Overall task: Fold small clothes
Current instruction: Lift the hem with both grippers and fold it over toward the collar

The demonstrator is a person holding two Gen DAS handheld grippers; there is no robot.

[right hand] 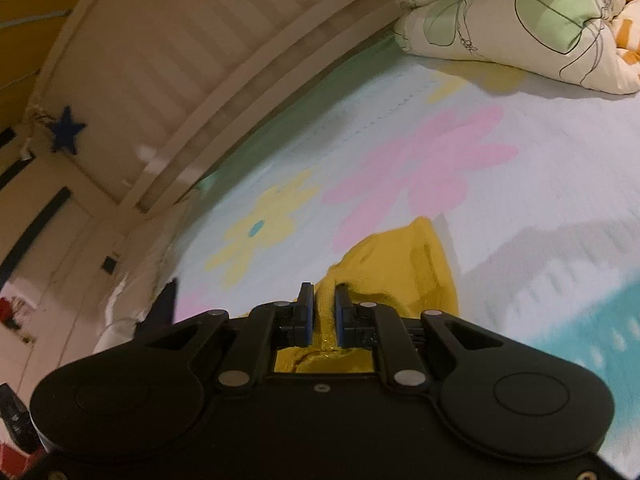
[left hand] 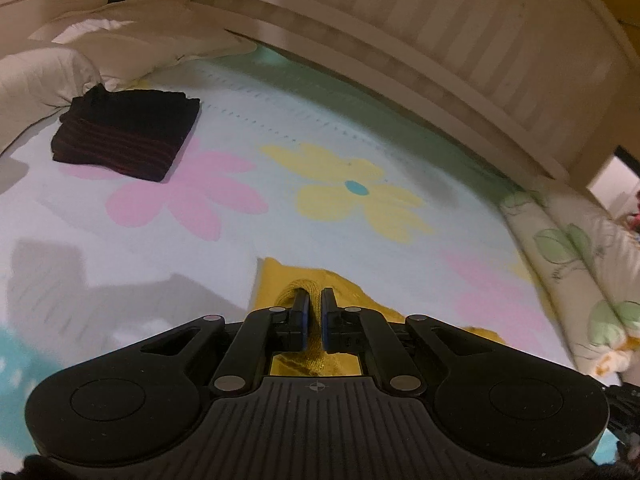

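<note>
Both claws are clamped on the same yellow garment [left hand: 310, 280], a knitted piece bunched between the pads: the left claw [left hand: 313, 300] is pinched nearly closed on a ribbed fold of it, and the right claw [right hand: 323, 296] grips another fold, its pads a little further apart around thicker cloth [right hand: 384, 264]. The garment lies low over the bed, just in front of the claws, partly draped on the flowered sheet [left hand: 340, 184]. Well apart from it, toward the far left corner in the left wrist view, a dark folded garment [left hand: 124, 136] with reddish stripes sits flat on the sheet, touching a white pillow [left hand: 48, 76] behind it. A slatted wooden rail [left hand: 460, 40] runs along the far edge of the bed. On the right side a rolled quilt [right hand: 520, 24] with green leaf prints lies against the rail, near the sheet's edge but clear of the yellow garment. A blue star [right hand: 66, 130] hangs by the rail's end in the right wrist view. The stretch of sheet between the claws and the dark garment is bare.
</note>
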